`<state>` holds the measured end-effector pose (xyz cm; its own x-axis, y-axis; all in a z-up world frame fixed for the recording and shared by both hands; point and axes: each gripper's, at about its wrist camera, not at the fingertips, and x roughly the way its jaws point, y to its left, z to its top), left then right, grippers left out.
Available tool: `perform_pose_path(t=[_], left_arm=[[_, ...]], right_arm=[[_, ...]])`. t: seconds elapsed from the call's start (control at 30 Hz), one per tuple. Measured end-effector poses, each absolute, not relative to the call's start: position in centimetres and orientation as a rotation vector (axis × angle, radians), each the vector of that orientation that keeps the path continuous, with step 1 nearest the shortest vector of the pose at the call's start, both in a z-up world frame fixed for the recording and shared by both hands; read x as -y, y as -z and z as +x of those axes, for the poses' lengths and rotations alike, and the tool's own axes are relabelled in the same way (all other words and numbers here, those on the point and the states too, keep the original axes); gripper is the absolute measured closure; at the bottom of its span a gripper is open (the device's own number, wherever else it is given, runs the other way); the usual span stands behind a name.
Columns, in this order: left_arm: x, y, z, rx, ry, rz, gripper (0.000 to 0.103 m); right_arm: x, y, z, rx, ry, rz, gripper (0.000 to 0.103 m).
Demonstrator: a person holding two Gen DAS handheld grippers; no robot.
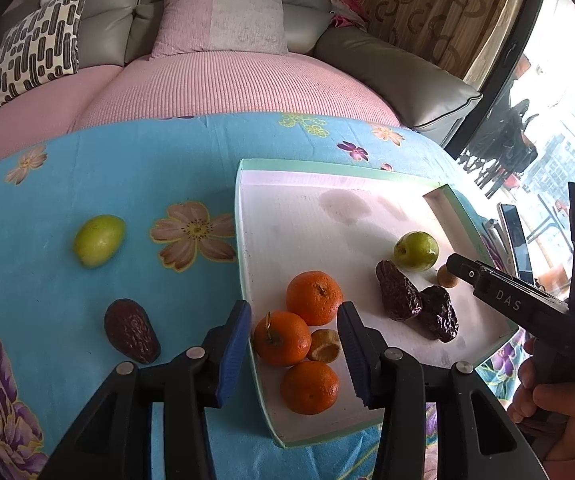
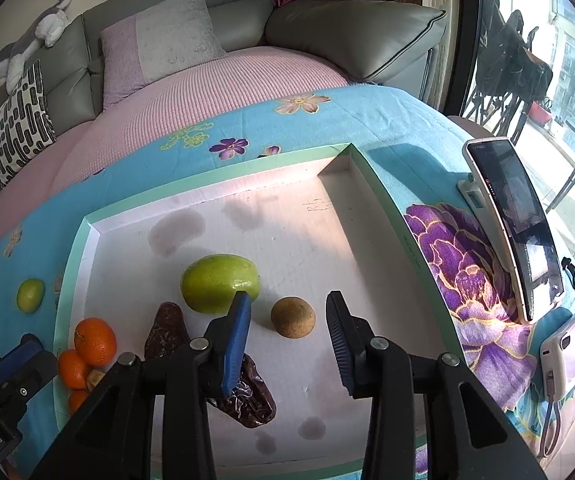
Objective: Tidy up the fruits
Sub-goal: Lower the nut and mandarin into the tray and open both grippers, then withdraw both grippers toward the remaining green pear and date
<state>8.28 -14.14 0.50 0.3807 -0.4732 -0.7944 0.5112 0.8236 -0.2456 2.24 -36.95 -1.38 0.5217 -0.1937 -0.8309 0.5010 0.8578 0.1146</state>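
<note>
Both tongs spread, empty. Right gripper (image 2: 287, 328) brackets the small round brown fruit (image 2: 292, 317) mid-tray in the shallow white green-rimmed cardboard tray (image 2: 387, 200); lower squarely, pinch gently. Left gripper (image 1: 293, 340) hovers over orange tangerines (image 1: 314, 297) at the tray's left edge.

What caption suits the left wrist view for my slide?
Open left gripper hovers over oranges in the tray; green fruit and date remain outside.

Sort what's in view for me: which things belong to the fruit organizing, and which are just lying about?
Job:
tray
three oranges
green fruit in tray
green fruit on cloth
two dates in tray
date on cloth
small brown fruit
left gripper, right gripper, both open

Lying about:
phone on stand
power bank
cushions
plush toy
</note>
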Motion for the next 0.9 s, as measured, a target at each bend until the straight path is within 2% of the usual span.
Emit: perform_pose_path(t=[0.03,0.1,0.23,0.3,0.5,0.57,0.9], left_arm=[[14.0,-0.6,8.3,-0.997,0.625,0.04,0.05],[13.7,-0.6,8.5,-0.992,0.603,0.033,0.034],[12.5,-0.1,9.5,-1.008,0.524,0.011,0.026],[11.8,0.2,9.9,-1.01,0.478,0.001,0.018],[9.8,0.9,11.1,-1.007,0.371,-0.035,0.002],[9.3,1.1,11.3,-1.005,0.348,-0.037,0.001],[9.2,1.8,11.7,-1.005,0.318,-0.013,0.0]], right_arm=[[36.9,1.4,2.3,-0.933,0.425,0.363,0.047],[36.8,1.4,2.3,-0.931,0.42,0.362,0.035],[36.5,1.4,2.6,-0.927,0.404,0.347,0.032],[36.3,1.3,2.6,-0.923,0.399,0.339,0.018],[35.7,1.3,2.9,-0.912,0.375,0.319,0.015],[35.5,1.3,3.0,-0.905,0.37,0.323,0.012],[34.7,0.6,3.0,-0.841,0.35,0.316,0.011]])
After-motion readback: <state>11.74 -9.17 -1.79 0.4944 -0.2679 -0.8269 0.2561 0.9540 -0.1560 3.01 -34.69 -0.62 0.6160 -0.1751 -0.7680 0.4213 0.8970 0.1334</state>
